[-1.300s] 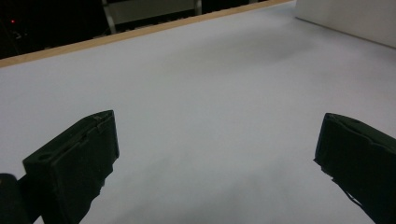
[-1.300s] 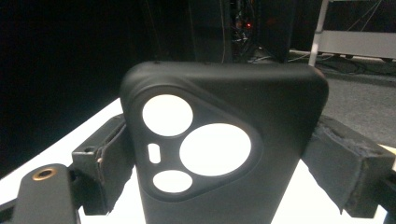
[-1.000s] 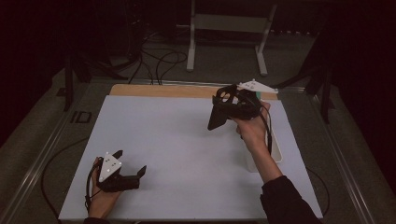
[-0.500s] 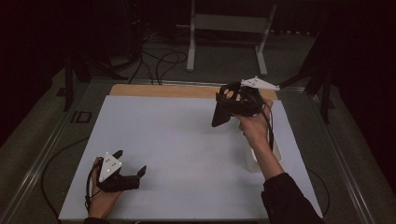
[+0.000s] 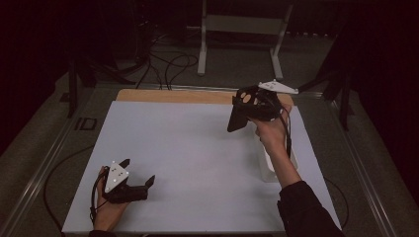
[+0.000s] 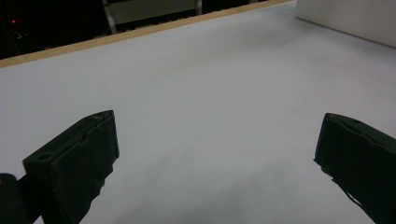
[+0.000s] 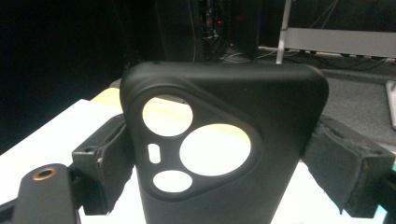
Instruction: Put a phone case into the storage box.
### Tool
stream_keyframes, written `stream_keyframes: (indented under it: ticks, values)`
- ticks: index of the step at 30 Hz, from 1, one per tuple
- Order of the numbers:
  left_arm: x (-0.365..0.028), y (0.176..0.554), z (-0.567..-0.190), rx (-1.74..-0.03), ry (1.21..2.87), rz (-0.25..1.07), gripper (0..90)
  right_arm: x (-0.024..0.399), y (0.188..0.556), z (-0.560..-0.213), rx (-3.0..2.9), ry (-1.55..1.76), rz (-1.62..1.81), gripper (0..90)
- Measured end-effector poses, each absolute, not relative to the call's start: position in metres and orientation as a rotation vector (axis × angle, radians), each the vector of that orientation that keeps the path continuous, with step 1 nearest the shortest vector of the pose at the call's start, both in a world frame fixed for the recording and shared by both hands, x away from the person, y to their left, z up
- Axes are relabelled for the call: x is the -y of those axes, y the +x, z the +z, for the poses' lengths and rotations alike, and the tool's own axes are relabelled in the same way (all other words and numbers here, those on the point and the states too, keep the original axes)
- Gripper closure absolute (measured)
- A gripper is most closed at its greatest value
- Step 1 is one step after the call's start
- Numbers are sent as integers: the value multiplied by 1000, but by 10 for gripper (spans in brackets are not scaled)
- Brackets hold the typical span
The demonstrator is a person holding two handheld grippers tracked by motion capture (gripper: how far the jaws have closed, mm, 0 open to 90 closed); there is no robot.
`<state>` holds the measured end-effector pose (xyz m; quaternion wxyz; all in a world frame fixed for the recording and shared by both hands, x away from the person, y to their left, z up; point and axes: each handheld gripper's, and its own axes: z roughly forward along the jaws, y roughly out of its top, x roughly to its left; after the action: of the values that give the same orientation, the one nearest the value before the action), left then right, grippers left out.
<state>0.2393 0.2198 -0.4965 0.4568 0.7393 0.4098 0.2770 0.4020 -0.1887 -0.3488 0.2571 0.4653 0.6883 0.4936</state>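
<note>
Black phone case (image 7: 224,149) is up in the air over the table's (image 5: 197,148) far right part, near the far edge, long axis running along the jaws w/ camera cutouts at its far end. Right gripper (image 5: 249,106) has it, jaws closed on its two long sides. Left gripper (image 5: 136,177) sits by the near left corner, well apart, jaws spread wide, nothing btwn them.

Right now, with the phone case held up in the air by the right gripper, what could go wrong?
1. The right gripper holds the black phone case only by its side edges, high over the table; it could slip and drop.
2. The case looks empty and thin, so a harder squeeze may bend it.
</note>
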Motion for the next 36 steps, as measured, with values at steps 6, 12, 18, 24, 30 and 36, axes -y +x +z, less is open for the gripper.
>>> stream_keyframes:
  ticks: [6, 12, 18, 24, 30, 36]
  values:
    - [-220, 239, -497, -1010, 1825, 683, 0, 193, 406, -348, -1853, 1273, 1327, 142]
    - [-220, 239, -497, -1010, 1825, 684, 0, 198, 409, -348, -1841, 1284, 1312, 142]
    - [-219, 240, -497, -1008, 1827, 686, 0, 204, 413, -347, -1826, 1296, 1296, 142]
    - [-219, 240, -497, -1009, 1829, 686, 0, 208, 416, -346, -1814, 1302, 1274, 142]
    - [-219, 240, -497, -1007, 1830, 684, 0, 209, 419, -347, -1821, 1293, 1221, 142]
    - [-219, 240, -497, -1009, 1828, 684, 0, 209, 420, -348, -1821, 1280, 1192, 142]
